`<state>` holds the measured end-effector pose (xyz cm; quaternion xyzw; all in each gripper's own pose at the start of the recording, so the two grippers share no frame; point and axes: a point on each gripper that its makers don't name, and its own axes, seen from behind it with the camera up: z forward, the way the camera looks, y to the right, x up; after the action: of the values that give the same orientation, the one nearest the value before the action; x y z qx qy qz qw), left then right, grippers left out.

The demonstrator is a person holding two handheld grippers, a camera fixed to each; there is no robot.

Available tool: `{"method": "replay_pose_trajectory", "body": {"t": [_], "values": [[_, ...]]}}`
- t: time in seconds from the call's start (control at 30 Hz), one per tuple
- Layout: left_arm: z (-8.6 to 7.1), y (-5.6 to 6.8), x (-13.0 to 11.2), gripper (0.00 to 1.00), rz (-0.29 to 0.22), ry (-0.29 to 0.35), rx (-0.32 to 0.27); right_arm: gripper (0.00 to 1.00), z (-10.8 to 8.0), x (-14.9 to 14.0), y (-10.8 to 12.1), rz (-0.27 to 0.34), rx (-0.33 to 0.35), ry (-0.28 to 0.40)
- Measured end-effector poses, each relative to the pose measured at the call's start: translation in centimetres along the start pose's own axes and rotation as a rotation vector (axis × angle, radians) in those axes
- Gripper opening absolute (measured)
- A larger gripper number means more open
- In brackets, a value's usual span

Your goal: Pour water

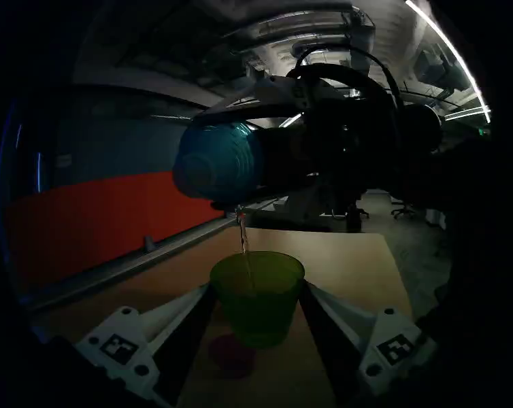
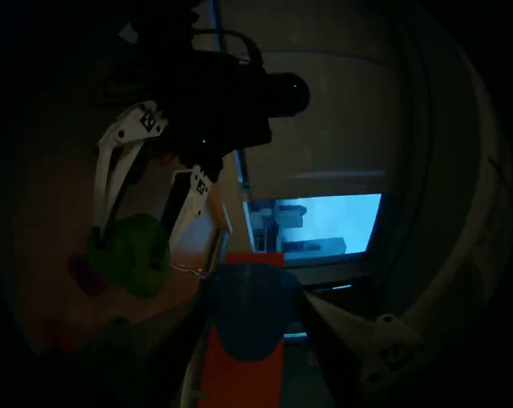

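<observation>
In the left gripper view, the left gripper [image 1: 256, 294] is clamping its jaws on a translucent green cup [image 1: 258, 316], one finger pressing each side. The cup is sitting upright over the wooden desk [image 1: 352, 262], with a red round patch [image 1: 230, 355] showing just below its base. Whether the base is touching the desk I cannot tell. Above it, the right gripper [image 1: 273, 153] is holding a blue cup [image 1: 212, 166] tipped far over. A thin stream of water [image 1: 243, 238] is falling from its lower lip into the green cup's mouth, landing near the middle. The light is too dim to show how full the green cup is getting.

In the right gripper view, the right gripper's [image 2: 253, 302] jaws are closing on the blue cup [image 2: 250, 323], which is lying between its fingers. Farther off, the left gripper [image 2: 134, 236] is reaching in with the green cup [image 2: 137, 262] pinched between its white fingers, close beside the blue cup's rim.

The main risk, as I judge it, is the stream missing. A sharper tilt would be throwing water past the far rim onto the desk, and a drifting left hand would be doing the same. Overfilling is also likely, since the level is so hard to read. The smooth tipped cup could be sliding in the jaws too.
</observation>
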<state>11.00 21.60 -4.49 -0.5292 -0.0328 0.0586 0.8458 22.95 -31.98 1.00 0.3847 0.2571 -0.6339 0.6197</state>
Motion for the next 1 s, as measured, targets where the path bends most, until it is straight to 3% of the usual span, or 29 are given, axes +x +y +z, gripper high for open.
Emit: {"method": "replay_pose_trajectory", "body": {"t": [1.0], "values": [[0.1,-0.6,-0.1,0.86,-0.007,0.01,0.021,0.94,-0.6,1.1,-0.7,-0.105,0.004,-0.003]]}}
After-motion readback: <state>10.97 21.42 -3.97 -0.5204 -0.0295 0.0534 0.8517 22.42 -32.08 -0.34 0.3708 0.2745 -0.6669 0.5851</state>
